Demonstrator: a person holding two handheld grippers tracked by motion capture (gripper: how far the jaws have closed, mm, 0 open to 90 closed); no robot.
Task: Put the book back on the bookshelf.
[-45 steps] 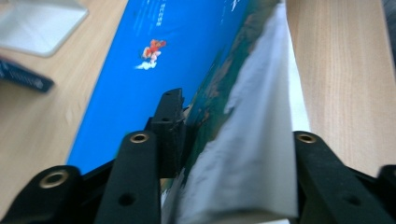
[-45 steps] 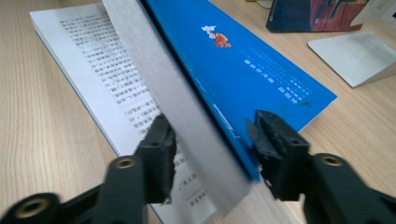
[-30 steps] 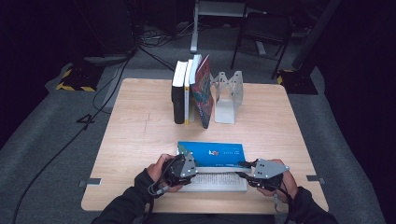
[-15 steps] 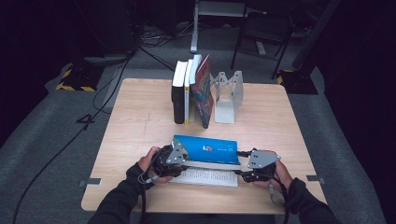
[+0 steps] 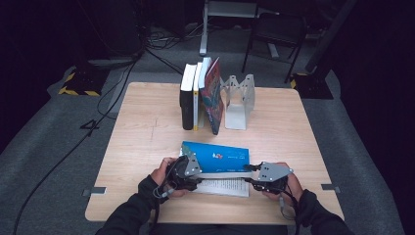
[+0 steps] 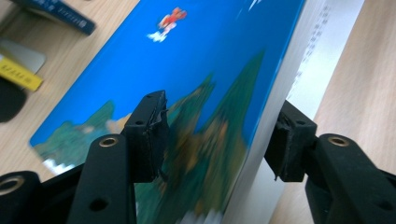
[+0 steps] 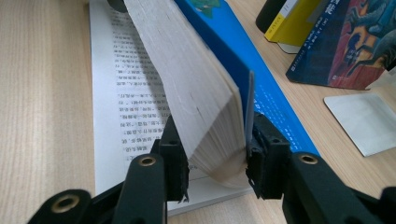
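Note:
A blue-covered book (image 5: 215, 156) lies half open near the table's front edge. Its thick page block is tilted up and one printed page (image 5: 222, 187) lies flat on the wood. My left gripper (image 5: 195, 172) is at the book's left end. Its jaws (image 6: 219, 140) straddle the cover and the page edge; they have just been opening, and the pads look clear of the book. My right gripper (image 5: 250, 175) is at the right end. Its jaws (image 7: 217, 158) have just been closing, and the pads now press the page block and cover (image 7: 243, 51) together.
Several books (image 5: 200, 95) stand upright at the table's middle back, leaning against a metal bookend (image 5: 240, 100). They also appear as books (image 7: 327, 42) beside the bookend's base (image 7: 364, 121) in the right gripper view. The table's front edge (image 5: 205, 218) is just below my hands.
Both hands have stayed at the book's two ends, shifting only slightly. The book remains half open, with its blue cover raised off the flat page.

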